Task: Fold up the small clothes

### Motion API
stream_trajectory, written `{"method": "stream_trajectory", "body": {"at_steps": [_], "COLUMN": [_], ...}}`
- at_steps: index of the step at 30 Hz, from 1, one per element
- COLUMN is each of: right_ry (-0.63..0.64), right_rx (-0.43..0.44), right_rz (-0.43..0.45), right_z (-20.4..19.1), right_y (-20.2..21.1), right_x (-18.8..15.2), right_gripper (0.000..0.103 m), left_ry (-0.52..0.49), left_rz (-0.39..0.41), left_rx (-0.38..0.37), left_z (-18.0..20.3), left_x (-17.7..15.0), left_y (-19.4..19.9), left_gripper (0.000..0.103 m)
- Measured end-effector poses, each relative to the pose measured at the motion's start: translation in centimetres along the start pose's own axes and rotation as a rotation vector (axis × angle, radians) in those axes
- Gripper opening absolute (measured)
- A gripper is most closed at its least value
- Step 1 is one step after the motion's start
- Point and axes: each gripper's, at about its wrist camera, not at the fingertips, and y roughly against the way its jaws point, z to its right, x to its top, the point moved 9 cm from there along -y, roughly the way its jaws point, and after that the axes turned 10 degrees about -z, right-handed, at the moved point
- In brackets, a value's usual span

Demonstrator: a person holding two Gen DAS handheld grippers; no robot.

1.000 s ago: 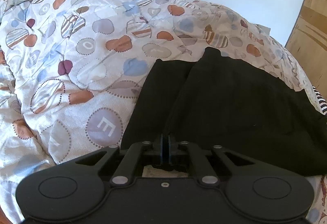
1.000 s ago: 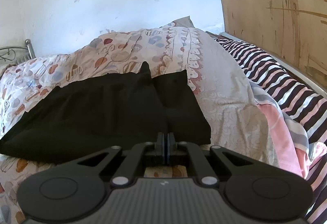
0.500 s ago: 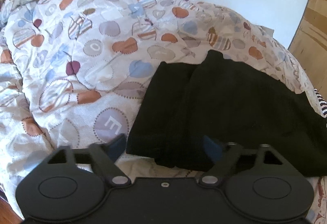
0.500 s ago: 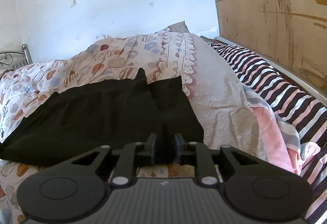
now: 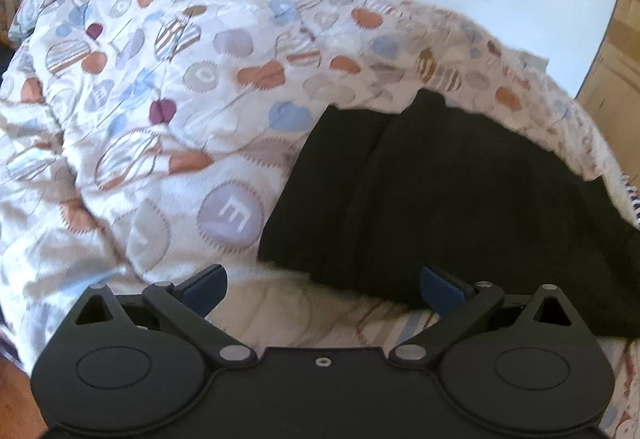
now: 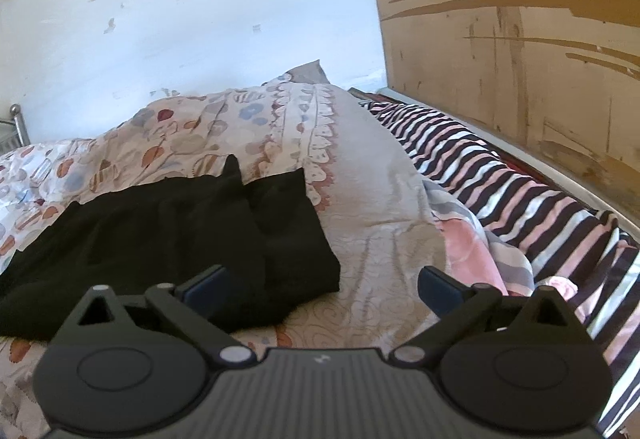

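In the left wrist view, the left gripper (image 5: 322, 287) is seen spread wide, whereas a second ago its fingers were pressed together over the near edge of the black garment (image 5: 460, 199). The garment has been let go and is left lying folded on the patterned quilt (image 5: 180, 99) of the bed, its near edge just beyond the blue pads (image 5: 442, 289).

In the right wrist view, the right gripper (image 6: 322, 287) is likewise found fully parted, nothing being held. The black garment (image 6: 180, 231) is laid beside the striped blanket (image 6: 520, 207). A fold is judged completed and released; a further fold may be needed.
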Motion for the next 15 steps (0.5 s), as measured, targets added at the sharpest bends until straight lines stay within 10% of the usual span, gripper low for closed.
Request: {"method": "stream_trajectory", "body": {"at_steps": [15], "right_ry": [0.113], "right_rx": [0.022], "right_rz": [0.000], "right_z": [-5.8], "right_y": [1.1], "right_x": [-0.5], "right_gripper": [0.103], "left_ry": [-0.001], "left_rz": [-0.121], "left_rx": [0.060], "left_z": [-0.6], "left_x": [-2.7], "left_y": [-0.7], "left_gripper": [0.102]}}
